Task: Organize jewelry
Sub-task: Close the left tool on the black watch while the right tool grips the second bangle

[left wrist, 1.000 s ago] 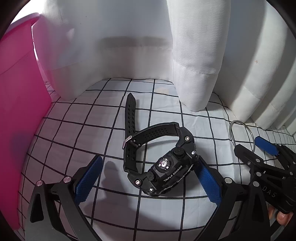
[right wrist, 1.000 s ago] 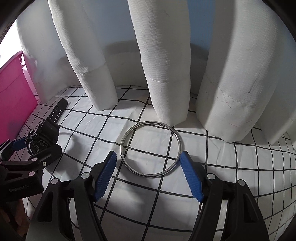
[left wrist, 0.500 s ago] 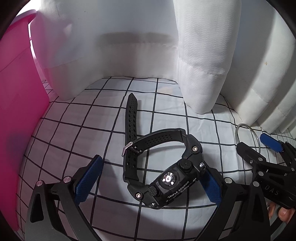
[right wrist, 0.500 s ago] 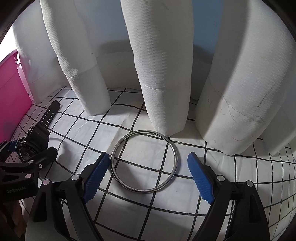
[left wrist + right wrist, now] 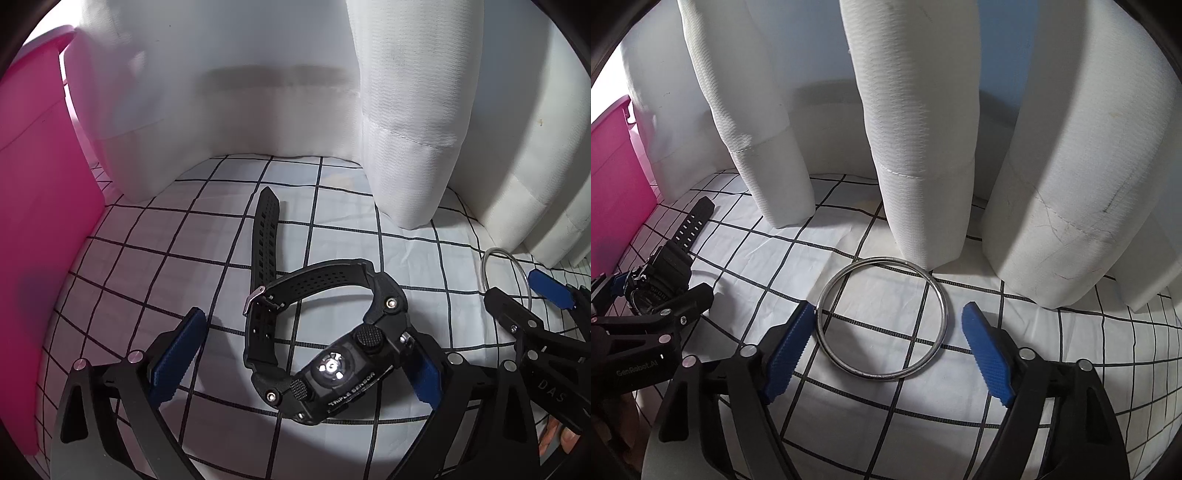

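A black digital watch point(image 5: 332, 373) lies on the checked cloth point(image 5: 147, 258), its strap curled and one strap end stretched away. My left gripper point(image 5: 301, 328) is open around it: the watch case rests against the right pad point(image 5: 423, 380), while the left pad point(image 5: 177, 354) stands apart from the strap. A silver bangle point(image 5: 827, 295) lies flat between the fingers of my right gripper point(image 5: 886, 310), whose jaws are closing. The left pad point(image 5: 786, 354) is at the bangle's rim and the right pad point(image 5: 988, 358) is a little off it. The watch point(image 5: 670, 258) also shows at the right wrist view's left edge.
A pink plastic bin point(image 5: 40, 229) stands close on the left. White curtain folds point(image 5: 916, 147) hang onto the cloth just behind both pieces. The two grippers sit side by side, and a person's fingertips point(image 5: 554, 435) show behind the right one.
The watch now sits deeper between the left fingers, against the right pad. The right jaws widened around the bangle, then narrowed again.
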`<state>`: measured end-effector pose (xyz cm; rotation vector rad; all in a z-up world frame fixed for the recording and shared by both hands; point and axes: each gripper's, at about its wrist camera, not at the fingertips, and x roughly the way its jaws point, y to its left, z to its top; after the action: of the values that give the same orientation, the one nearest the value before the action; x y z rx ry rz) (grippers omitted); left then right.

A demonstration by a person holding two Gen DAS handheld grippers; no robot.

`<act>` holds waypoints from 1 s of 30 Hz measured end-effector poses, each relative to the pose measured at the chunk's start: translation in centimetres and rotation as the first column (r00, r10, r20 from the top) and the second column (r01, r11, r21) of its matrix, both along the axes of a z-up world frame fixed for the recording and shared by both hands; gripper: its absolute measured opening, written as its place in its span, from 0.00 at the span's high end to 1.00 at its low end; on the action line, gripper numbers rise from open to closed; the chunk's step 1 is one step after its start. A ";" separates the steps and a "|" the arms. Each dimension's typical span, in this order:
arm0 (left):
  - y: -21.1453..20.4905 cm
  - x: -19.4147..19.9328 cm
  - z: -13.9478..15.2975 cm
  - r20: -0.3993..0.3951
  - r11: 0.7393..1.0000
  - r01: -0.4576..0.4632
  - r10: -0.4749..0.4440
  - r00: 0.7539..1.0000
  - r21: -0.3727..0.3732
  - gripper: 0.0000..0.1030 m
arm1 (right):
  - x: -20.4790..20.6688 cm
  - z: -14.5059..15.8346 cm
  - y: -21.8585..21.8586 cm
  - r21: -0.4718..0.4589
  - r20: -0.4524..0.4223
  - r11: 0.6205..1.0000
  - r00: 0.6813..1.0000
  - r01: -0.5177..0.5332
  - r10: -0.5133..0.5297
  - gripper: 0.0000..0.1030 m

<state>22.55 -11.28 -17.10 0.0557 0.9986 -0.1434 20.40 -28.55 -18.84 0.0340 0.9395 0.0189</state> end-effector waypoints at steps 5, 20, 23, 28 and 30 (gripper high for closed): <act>-0.4 -1.4 0.8 0.017 1.000 0.019 -0.018 1.000 -0.005 0.29 | -0.2 -0.1 -0.2 0.006 0.003 1.000 1.000 0.003 -0.003 0.32; 1.0 -4.0 1.7 0.017 0.999 0.027 -0.026 1.000 -0.029 0.35 | -3.8 0.6 -0.6 0.040 0.021 0.999 1.000 0.004 -0.005 0.32; 1.4 -4.9 2.2 0.030 0.999 0.034 -0.033 0.999 -0.027 0.35 | -4.8 1.3 -0.9 0.046 0.033 0.999 0.999 0.002 -0.004 0.32; 2.0 -6.3 3.3 0.042 0.999 0.041 -0.040 0.998 -0.032 0.35 | -5.6 2.3 -0.3 0.053 0.041 0.999 0.999 -0.003 0.001 0.32; 2.3 -6.7 3.8 0.048 0.998 0.041 -0.039 0.998 -0.037 0.35 | -6.1 2.8 -0.1 0.053 0.048 0.999 0.999 -0.005 0.003 0.32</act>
<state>15.83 -9.00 -13.30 0.0444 0.9473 -0.1964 14.28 -28.63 -16.00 0.0801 0.8912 0.0480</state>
